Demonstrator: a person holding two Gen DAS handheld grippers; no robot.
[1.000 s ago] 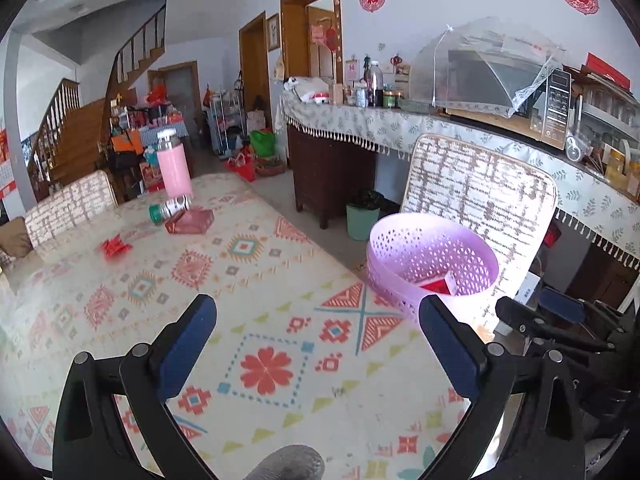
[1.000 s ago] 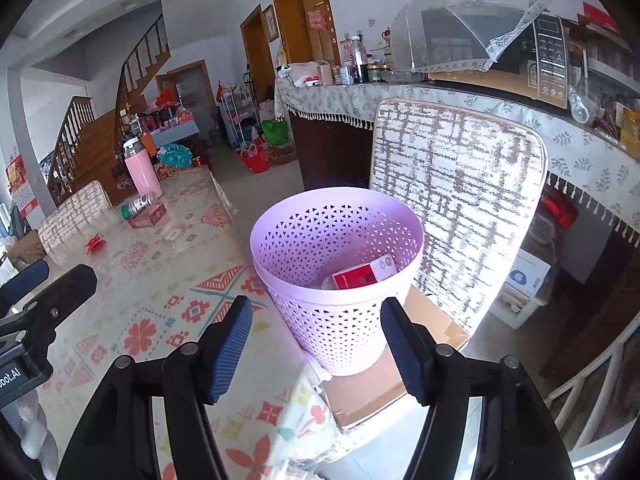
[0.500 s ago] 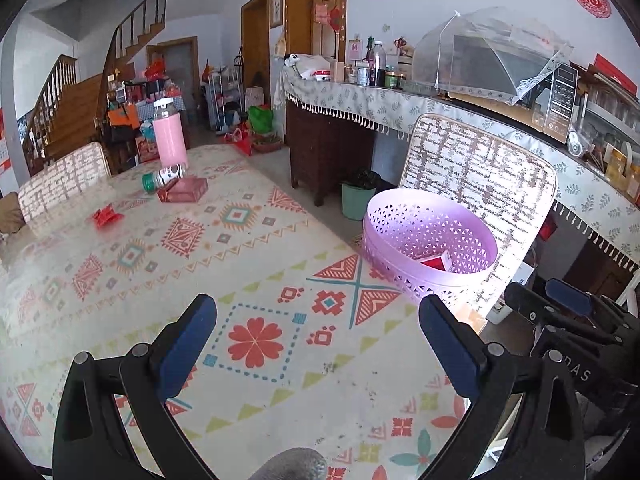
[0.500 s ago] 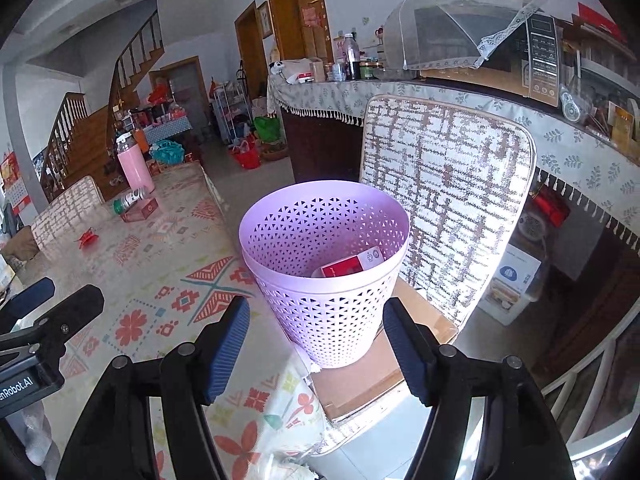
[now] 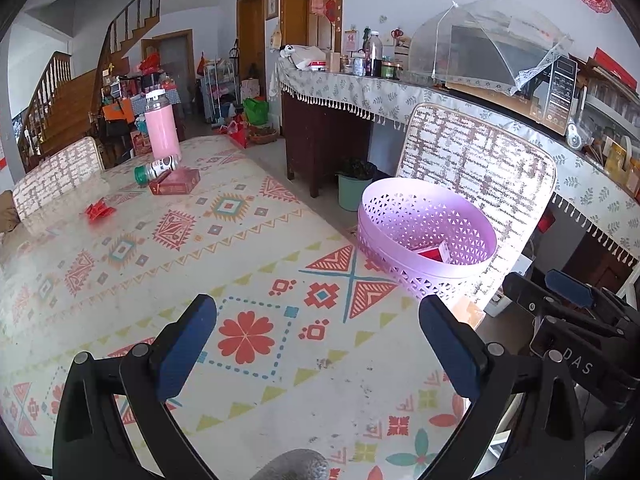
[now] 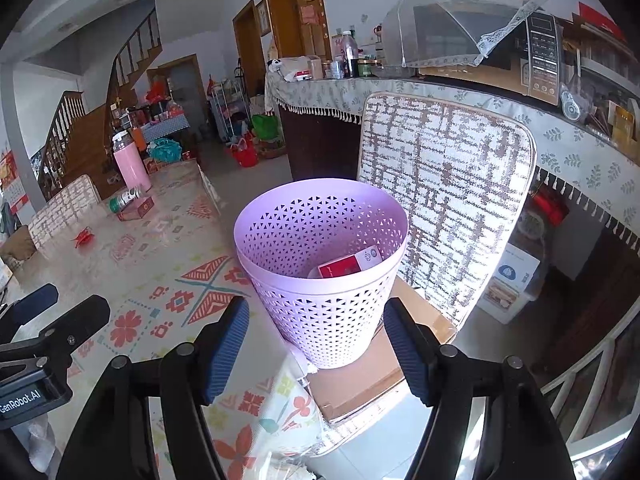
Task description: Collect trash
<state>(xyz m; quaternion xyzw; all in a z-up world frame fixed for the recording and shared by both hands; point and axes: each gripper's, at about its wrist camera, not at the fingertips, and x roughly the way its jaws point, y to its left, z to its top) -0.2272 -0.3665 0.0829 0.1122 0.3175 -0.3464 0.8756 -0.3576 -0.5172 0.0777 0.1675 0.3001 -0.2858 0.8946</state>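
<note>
A lilac perforated waste basket [image 6: 320, 280] stands on a chair seat beside the table; it also shows in the left wrist view [image 5: 424, 236]. A red and white box [image 6: 350, 266] lies inside it. On the patterned tablecloth far off lie a red box [image 5: 174, 182], a small green-capped bottle [image 5: 156, 168] and a crumpled red wrapper [image 5: 99, 211]. My left gripper [image 5: 316, 344] is open and empty above the near table. My right gripper [image 6: 316, 344] is open and empty, just in front of the basket.
A tall pink flask [image 5: 162, 130] stands by the far trash. A chair back [image 6: 444, 200] rises behind the basket, with a cluttered counter [image 5: 400, 92] beyond. Another chair [image 5: 56, 178] is at the table's far left. A cardboard sheet [image 6: 384, 364] lies under the basket.
Both grippers have drawn back and risen a little; the basket and the far trash look slightly farther. Both stay open and empty.
</note>
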